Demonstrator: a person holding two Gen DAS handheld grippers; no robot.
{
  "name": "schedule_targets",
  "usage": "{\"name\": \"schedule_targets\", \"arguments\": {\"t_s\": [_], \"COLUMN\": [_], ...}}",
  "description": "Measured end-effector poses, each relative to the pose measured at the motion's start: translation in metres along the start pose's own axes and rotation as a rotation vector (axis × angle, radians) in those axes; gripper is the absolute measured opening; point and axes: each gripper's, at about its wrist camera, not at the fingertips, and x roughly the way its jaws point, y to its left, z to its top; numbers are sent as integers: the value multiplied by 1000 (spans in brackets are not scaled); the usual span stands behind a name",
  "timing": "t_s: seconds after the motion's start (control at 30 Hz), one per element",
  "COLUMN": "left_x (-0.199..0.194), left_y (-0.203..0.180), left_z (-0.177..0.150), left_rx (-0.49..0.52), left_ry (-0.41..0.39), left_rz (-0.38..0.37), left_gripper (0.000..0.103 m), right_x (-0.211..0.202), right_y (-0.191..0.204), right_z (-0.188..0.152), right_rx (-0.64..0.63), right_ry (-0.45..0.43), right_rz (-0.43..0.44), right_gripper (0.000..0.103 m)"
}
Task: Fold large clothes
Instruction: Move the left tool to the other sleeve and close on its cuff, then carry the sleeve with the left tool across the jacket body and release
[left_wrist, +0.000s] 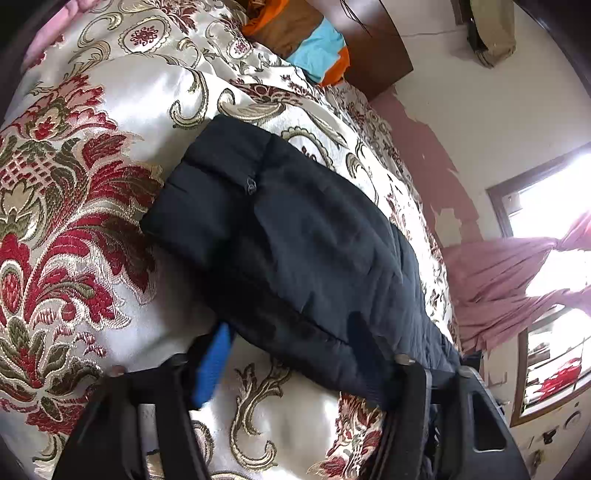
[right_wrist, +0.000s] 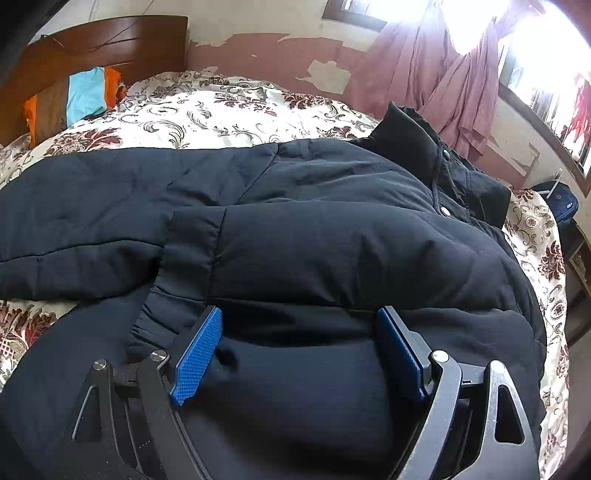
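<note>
A large black padded jacket (right_wrist: 314, 229) lies on a bed with a floral cover (right_wrist: 207, 107). In the right wrist view a sleeve is folded across its body and the collar with snaps (right_wrist: 443, 177) points to the far right. My right gripper (right_wrist: 299, 343) is open, its blue pads (right_wrist: 199, 354) resting on the jacket's near part with nothing pinched. In the left wrist view the jacket (left_wrist: 295, 229) lies as a long dark band across the cover (left_wrist: 74, 184). My left gripper (left_wrist: 291, 339) is open at the jacket's near edge; one blue pad (left_wrist: 214, 362) shows.
A wooden headboard (right_wrist: 110, 40) with an orange, brown and blue pillow (right_wrist: 74, 99) stands at the far left. A peeling pink wall (right_wrist: 277, 55), pink curtains (right_wrist: 443, 74) and bright windows lie beyond the bed. A dark blue bag (right_wrist: 561, 203) sits by the bed's right edge.
</note>
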Motion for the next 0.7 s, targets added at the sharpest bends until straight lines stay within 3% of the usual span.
{"name": "schedule_targets", "arguments": {"t_s": [0.03,0.1,0.2,0.4,0.53,0.7], "left_x": [0,2,-4,-35,-62,-96], "left_y": [-3,-3,-10,-51,-108,-197], "left_z": [5,9,15,21,25,-2], "left_rx": [-8,-9,34,199,351,591], "left_ry": [-10,-27,-69,-177,-252,-328], "left_rz": [-5,-2,-17,-51,-123,-248], "left_gripper": [45,22,9,5,5,5], "right_x": [0,-1,-15,-43,-67,-94], "right_y": [-1,-4,-15,-40,-67,-107], "right_z": [0,0,-1,-10,-20,-35], "right_rx": [2,10,51,108,137,191], "right_ry": [1,-1,-38,-76,-115,-154], "right_rz": [4,20,100,138,132,112], "right_gripper": [81,81,81,81,81,81]}}
